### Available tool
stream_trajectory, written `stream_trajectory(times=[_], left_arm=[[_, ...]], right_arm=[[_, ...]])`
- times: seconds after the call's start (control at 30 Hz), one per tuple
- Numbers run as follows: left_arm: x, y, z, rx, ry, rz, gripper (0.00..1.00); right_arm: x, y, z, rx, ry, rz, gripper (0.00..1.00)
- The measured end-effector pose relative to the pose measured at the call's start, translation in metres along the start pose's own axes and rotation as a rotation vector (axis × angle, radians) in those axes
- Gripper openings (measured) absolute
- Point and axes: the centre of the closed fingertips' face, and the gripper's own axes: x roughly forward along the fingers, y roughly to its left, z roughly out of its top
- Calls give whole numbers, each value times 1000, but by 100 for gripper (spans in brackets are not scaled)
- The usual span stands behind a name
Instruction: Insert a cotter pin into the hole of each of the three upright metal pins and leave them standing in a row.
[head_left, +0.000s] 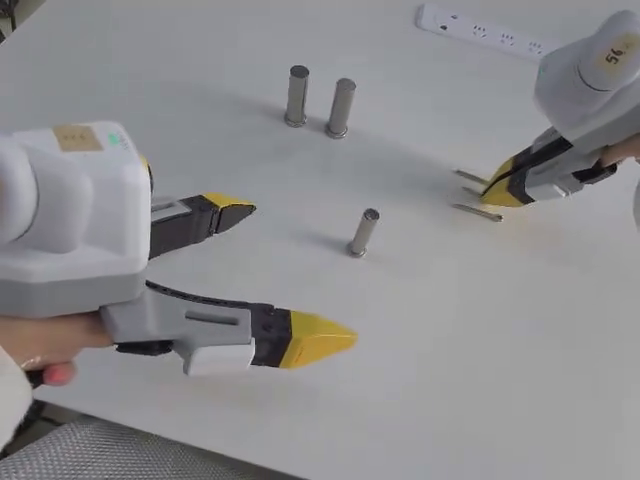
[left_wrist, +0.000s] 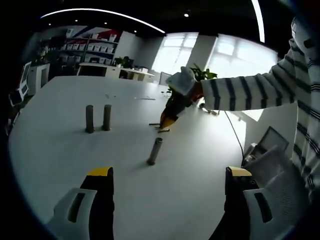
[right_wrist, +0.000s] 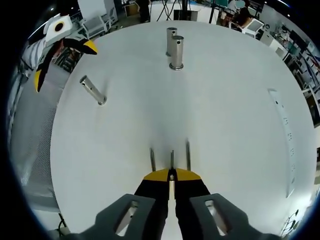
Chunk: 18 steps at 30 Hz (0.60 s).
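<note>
Bench scene: the left gripper (head_left: 280, 275) hovers over the near edge of the white table (head_left: 420, 380), its jaws spread wide with nothing between them. The right gripper (head_left: 497, 192) sits low toward the surface's right side.

2 metal pins (head_left: 297, 96) stand side by side toward the far edge. A third metal pin (head_left: 364, 233) stands alone near the middle of the surface, well apart from the pair. A power strip (head_left: 480, 30) lies at the far right corner.

In the head view, 2 cotter pins (head_left: 477, 211) lie flat just beside the right gripper's yellow tips, and the tips hide whatever is between them. The right gripper view fills that gap. It shows 3 cotter pins lying parallel on the surface, with the jaws drawn together on the near end of the middle cotter pin (right_wrist: 171, 159) and 1 loose pin on each side.

The left gripper view looks out between its own parted jaws (left_wrist: 169, 172). It takes in all 3 metal pins, the right gripper beyond them, and the striped sleeve (left_wrist: 250, 92) of the arm that holds it.
</note>
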Motion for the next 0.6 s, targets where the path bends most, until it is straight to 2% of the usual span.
stream_trajectory(times=[0.2,0.37,0.4,0.57,0.6], left_arm=[[0,-2,-2,14,14,-4,91],[0,-1,-3,0,17,-1,91],[0,-1,-2,0,16,-1,91],[1,-4,0,-1,13,-3,91],[1,-5,1,0,14,-5,91]], right_arm=[[1,2,0,-55,-12,-17,0],[2,-2,0,-15,45,-51,0],[1,-2,-1,-81,64,-53,0],[0,1,-2,-61,58,-64,0],[-1,2,0,-80,42,-68,0]])
